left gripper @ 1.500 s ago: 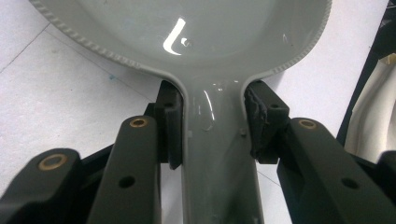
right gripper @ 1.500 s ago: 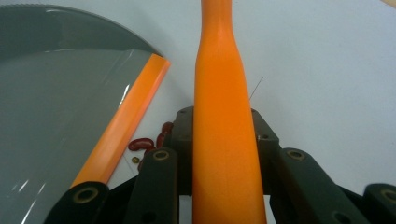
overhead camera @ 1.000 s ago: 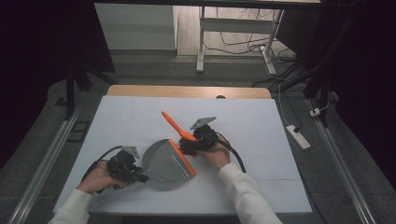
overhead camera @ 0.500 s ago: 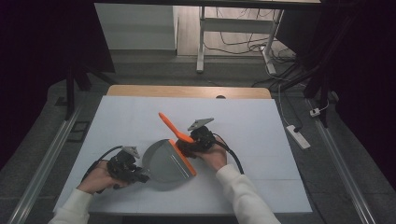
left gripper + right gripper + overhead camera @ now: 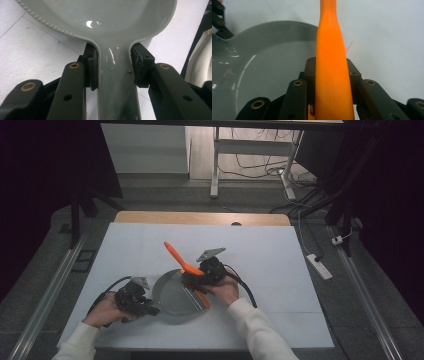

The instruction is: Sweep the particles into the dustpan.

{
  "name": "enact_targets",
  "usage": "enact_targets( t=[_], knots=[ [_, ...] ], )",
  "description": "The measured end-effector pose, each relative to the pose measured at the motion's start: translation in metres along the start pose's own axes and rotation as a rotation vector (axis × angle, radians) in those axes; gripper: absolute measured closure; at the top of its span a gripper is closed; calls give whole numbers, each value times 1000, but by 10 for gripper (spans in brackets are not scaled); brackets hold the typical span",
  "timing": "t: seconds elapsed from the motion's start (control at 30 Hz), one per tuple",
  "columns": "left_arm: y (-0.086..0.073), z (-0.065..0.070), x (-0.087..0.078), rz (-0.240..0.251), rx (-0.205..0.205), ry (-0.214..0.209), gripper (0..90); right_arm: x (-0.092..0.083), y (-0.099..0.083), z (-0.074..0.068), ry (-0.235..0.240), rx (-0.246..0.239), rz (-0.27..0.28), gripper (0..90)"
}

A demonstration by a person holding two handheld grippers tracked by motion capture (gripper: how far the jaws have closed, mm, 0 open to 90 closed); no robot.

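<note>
Orange brush (image 5: 184, 265) shifted left over glossy grey dustpan (image 5: 172, 295), right tongs (image 5: 192, 279) clamped on its smooth handle, left tongs (image 5: 150, 310) clamped on dustpan handle, white counter (image 5: 260, 250) open around.

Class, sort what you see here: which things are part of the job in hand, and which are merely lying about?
In the job:
grey dustpan, handle held by left gripper
orange brush, handle held by right gripper

Lying about:
white power strip on the floor
cables under the far desk

Bare table (image 5: 280, 255) beyond the dustpan (image 5: 172, 295)
</note>
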State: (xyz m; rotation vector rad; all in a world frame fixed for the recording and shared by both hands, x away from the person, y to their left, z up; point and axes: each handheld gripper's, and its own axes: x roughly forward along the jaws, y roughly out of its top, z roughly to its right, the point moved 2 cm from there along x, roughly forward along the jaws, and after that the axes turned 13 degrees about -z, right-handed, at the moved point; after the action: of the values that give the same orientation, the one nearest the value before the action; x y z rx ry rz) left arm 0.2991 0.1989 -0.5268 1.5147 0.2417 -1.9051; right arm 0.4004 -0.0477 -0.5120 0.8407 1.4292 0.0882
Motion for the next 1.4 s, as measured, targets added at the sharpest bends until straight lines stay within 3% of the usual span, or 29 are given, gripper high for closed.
enact_targets(
  t=[0.23,0.4,0.7,0.87,1.2,1.4],
  knots=[
    [0,0,0,2,1,2,615,2,6,-16,35,-48,-3,703],
    [0,0,0,5,-2,0,615,-3,8,-18,24,-60,11,703],
    [0,0,0,3,2,4,614,-32,0,1,-46,-9,64,703],
    [0,0,0,2,4,5,614,-39,-6,7,-65,7,68,703],
    [0,0,0,3,3,6,614,-30,-22,19,-133,31,-11,703],
    [0,0,-1,2,2,5,614,-24,-27,18,-134,43,-39,703]
  ],
)
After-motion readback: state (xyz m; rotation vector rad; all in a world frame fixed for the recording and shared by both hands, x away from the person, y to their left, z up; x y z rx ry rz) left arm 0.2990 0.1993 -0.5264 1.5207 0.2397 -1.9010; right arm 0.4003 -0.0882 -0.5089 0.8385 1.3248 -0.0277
